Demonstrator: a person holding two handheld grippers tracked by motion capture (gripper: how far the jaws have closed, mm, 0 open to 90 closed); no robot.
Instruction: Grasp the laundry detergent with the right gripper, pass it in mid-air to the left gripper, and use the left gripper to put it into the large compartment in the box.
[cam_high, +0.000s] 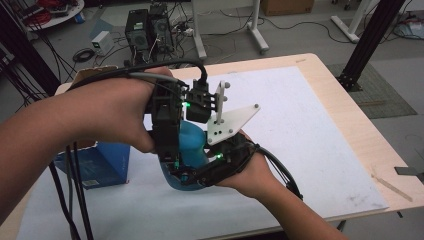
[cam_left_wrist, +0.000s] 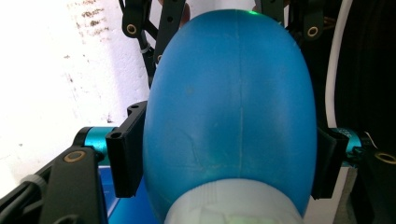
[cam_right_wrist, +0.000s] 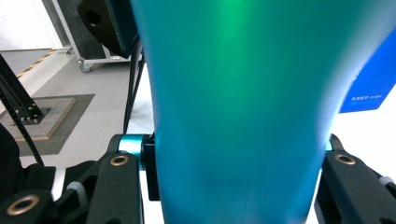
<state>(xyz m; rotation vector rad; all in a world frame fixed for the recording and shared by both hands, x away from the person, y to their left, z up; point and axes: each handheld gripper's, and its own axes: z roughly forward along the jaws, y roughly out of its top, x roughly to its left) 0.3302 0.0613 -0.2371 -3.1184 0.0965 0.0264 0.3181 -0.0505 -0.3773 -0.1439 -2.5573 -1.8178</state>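
Bottle (cam_high: 192, 145) of smooth blue plastic is held between both grippers above the white sheet (cam_high: 300, 140) that covers the tabletop (cam_high: 345, 110), a little left of the middle. In the left gripper view its rounded body bulges wide between the two black fingers (cam_left_wrist: 125, 156), which press flat on its two sides, spread about as far as the body is broad; a faint mould seam runs down its middle, and a paler, whitish part shows at the near end. The left gripper (cam_high: 167, 135) stands over the bottle in the high view, gripped by the left hand (cam_high: 115, 110), with a green light glowing on it. The right gripper (cam_high: 215, 167) comes in from the near right under the right hand (cam_high: 250, 172), carrying a white three-cornered plate (cam_high: 232, 122) on top. In the right gripper view its fingers (cam_right_wrist: 150, 168) sit against either side of the bottle's narrower, straight-sided part, which looks teal with a green glow across it; they too are closed on the bottle.

A blue box (cam_high: 97, 162) rests on the sheet just left of the bottle; small white writing shows on it in the right gripper view, too small to read. The sheet has a rough, speckled surface. The tabletop is pale wood with rounded corners.
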